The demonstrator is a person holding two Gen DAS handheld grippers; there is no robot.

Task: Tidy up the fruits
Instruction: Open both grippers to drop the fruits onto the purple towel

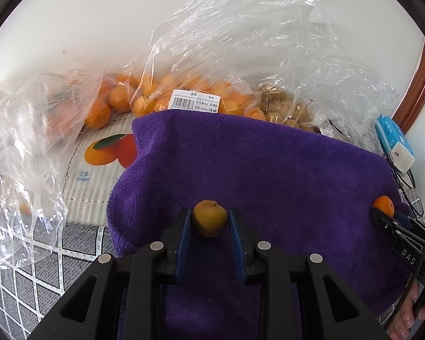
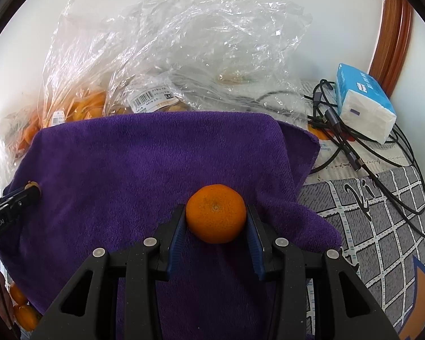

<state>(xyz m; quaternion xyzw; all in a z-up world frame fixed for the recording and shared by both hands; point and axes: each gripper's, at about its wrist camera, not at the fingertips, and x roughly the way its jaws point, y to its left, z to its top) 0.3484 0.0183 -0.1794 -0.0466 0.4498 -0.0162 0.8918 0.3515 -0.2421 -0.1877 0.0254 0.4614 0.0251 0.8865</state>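
We held a small yellow-green fruit (image 1: 209,218) in the left gripper (image 1: 209,222) and a mandarin (image 2: 216,213) in the right gripper (image 2: 216,221), both clamped just above the near purple towel (image 1: 255,170), probably to lay them apart, clear of the far bags (image 1: 212,65).

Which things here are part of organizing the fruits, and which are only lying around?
Part of the job: the small brownish fruit in the left gripper, the mandarin in the right gripper, the bagged fruit, the purple towel.

Lying about: tissue pack, cables.
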